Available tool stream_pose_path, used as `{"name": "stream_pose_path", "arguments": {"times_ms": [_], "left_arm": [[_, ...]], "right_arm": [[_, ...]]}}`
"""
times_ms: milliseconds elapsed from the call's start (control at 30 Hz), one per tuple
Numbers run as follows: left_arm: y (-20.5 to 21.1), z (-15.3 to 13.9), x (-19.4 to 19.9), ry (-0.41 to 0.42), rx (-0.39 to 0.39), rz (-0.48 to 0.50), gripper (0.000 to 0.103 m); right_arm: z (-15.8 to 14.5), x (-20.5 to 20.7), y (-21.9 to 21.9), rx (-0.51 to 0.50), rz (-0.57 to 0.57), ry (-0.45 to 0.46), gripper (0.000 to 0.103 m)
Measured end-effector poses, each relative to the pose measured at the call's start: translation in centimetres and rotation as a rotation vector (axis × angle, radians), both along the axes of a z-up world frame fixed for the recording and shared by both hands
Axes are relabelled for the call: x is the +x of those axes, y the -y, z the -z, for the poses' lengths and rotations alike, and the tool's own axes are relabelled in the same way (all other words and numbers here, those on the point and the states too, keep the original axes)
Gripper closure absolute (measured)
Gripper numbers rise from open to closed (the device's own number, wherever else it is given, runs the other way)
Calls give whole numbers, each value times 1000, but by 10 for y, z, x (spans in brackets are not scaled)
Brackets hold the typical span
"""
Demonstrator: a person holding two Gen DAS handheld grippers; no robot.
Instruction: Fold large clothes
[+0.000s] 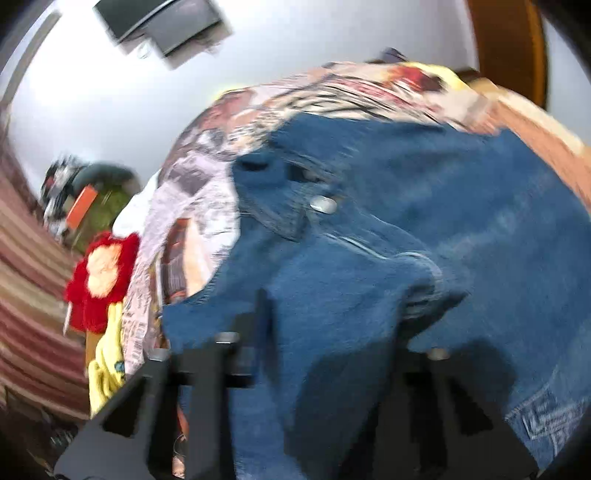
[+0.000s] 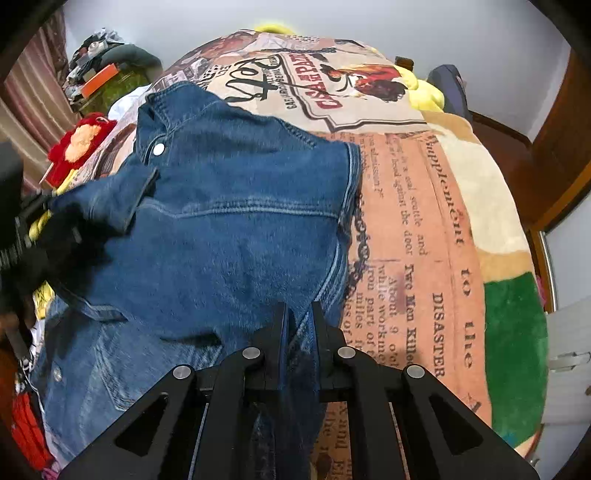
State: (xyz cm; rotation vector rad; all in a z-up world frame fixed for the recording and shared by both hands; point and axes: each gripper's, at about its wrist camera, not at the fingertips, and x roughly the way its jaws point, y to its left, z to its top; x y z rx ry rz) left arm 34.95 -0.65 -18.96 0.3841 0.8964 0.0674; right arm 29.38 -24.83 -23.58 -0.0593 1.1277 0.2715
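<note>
Denim jacket (image 2: 229,229) w/ shiny metal snap (image 2: 159,149); fuzzy printed blanket (image 2: 406,229).

A bed (image 2: 461,206) fills the view ahead of the tool, spread with a plush blanket (image 2: 399,192) printed like old newspaper, with a rooster picture at the far end and a green patch (image 2: 517,354) to the right; a yellow pillow (image 2: 424,90) lies at the far edge; beyond it a plain pale wall (image 2: 369,22) runs across; a brown wooden door (image 2: 561,147) stands to the right; to the left hang striped reddish curtains (image 2: 33,92), with a cluttered heap (image 2: 99,66) on something green beside them; a red plush toy (image 2: 79,146) lies at the bed's left edge; the left view, blurred, shows a dark boxy unit (image 1: 162,26) high on the wall; light is soft and even.
</note>
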Motion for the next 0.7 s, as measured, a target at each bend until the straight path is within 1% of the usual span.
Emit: {"name": "stream_pose_path", "arguments": {"times_ms": [67, 167, 200, 233, 300, 367, 433, 500, 567, 600, 633, 700], "left_arm": [[-30, -16, 5, 7, -121, -60, 90], [-74, -29, 4, -3, -281, -130, 91], [-94, -30, 0, -26, -365, -145, 91], [-104, -27, -3, -50, -419, -151, 91], [-122, -17, -13, -105, -513, -158, 89], [-131, 1, -25, -153, -545, -182, 82], [-135, 18, -37, -182, -569, -210, 76], [-143, 37, -47, -209, -635, -251, 71], [-153, 55, -55, -232, -731, -302, 63], [-161, 64, -60, -236, -797, -330, 61], [-167, 69, -62, -234, -841, -352, 59], [-174, 74, -67, -226, -913, -379, 58]], "right_arm": [[1, -4, -2, -17, -14, 18, 96], [0, -5, -4, -25, -25, 20, 96], [1, -5, -4, -16, -26, 17, 96], [2, -4, -3, -11, -25, 13, 96], [3, -4, -4, 9, -23, 0, 96], [5, -4, -6, 17, -16, -5, 96], [5, -5, -7, 13, -13, 1, 96], [5, -7, -8, 10, -12, 7, 96], [5, -8, -8, 9, -10, 9, 96], [5, -8, -7, 9, -11, 7, 96], [5, -8, -7, 12, -12, 6, 96], [5, -8, -6, 14, -9, 3, 96]]}}
